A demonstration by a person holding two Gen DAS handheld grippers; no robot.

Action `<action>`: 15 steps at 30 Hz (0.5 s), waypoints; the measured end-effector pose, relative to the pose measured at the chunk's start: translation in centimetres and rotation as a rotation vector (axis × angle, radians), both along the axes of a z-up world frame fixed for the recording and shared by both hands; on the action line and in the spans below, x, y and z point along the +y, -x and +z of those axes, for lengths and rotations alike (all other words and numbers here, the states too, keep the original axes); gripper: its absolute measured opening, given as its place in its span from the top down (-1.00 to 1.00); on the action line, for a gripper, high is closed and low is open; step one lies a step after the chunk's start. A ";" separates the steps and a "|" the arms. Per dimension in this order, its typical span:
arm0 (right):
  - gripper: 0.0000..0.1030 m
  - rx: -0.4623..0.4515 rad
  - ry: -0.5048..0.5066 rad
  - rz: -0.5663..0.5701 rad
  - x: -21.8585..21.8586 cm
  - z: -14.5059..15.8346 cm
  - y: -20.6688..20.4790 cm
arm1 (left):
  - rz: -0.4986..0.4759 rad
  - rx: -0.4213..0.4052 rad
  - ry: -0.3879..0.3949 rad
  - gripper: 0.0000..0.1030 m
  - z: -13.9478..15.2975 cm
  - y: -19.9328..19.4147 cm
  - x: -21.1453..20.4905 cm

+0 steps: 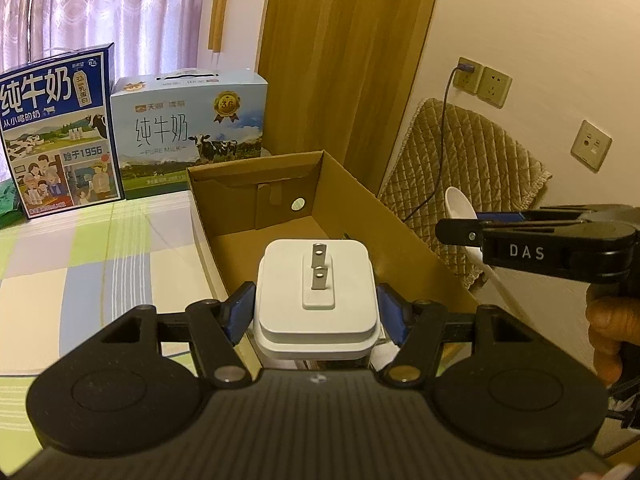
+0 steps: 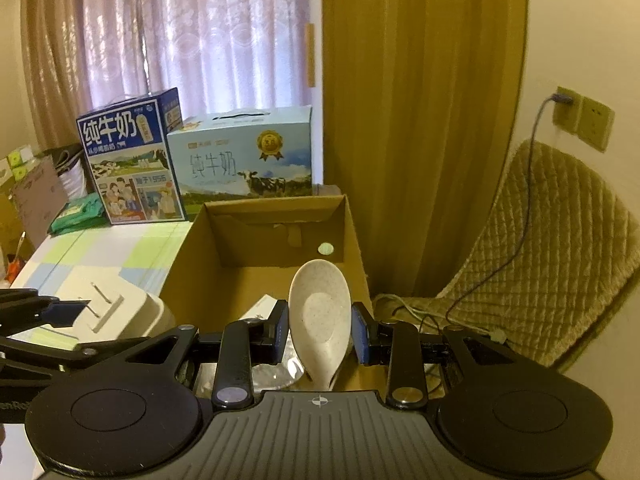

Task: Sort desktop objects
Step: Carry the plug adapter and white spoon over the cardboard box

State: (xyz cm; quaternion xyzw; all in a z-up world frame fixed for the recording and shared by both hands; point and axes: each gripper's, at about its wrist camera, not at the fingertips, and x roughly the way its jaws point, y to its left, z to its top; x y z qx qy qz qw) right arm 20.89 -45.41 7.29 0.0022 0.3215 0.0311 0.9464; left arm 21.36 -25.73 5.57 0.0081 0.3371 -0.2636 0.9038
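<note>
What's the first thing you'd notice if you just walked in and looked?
Probably the white plug adapter, prongs up, squeezed in the left hand-held gripper in front of the open cardboard box. Next, the pale speckled spoon in the right hand-held gripper over that box. Behind stand two milk cartons.

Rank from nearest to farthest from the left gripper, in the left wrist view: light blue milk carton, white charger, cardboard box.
1. White charger, clamped between the left gripper fingers.
2. Cardboard box, open, directly ahead.
3. Light blue milk carton, behind the box, ahead-left by the curtain.
</note>
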 end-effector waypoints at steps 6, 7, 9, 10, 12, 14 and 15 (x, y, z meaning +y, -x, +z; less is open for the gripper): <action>0.42 0.031 0.024 0.033 0.6 0.1 -1.9 | 0.002 0.014 -0.004 -0.17 -0.1 -1.3 -0.5; 0.42 0.035 0.025 0.036 0.7 0.1 -2.2 | 0.003 0.018 -0.004 -0.16 -0.2 -1.6 -0.5; 0.42 0.042 0.033 0.040 0.7 0.0 -2.8 | 0.004 0.025 0.001 -0.16 -0.3 -2.2 -0.6; 0.42 0.047 0.036 0.042 0.8 0.0 -3.0 | 0.003 0.028 0.001 -0.16 -0.3 -2.5 -0.6; 0.42 0.057 0.036 0.045 0.7 -0.1 -3.6 | 0.003 0.032 0.006 -0.16 -0.3 -3.0 -0.6; 0.42 0.065 0.034 0.048 0.7 -0.1 -4.2 | 0.006 0.034 0.009 -0.16 -0.2 -3.5 -0.7; 0.42 0.069 0.034 0.048 0.7 -0.1 -4.6 | 0.007 0.036 0.011 -0.16 -0.2 -3.9 -0.8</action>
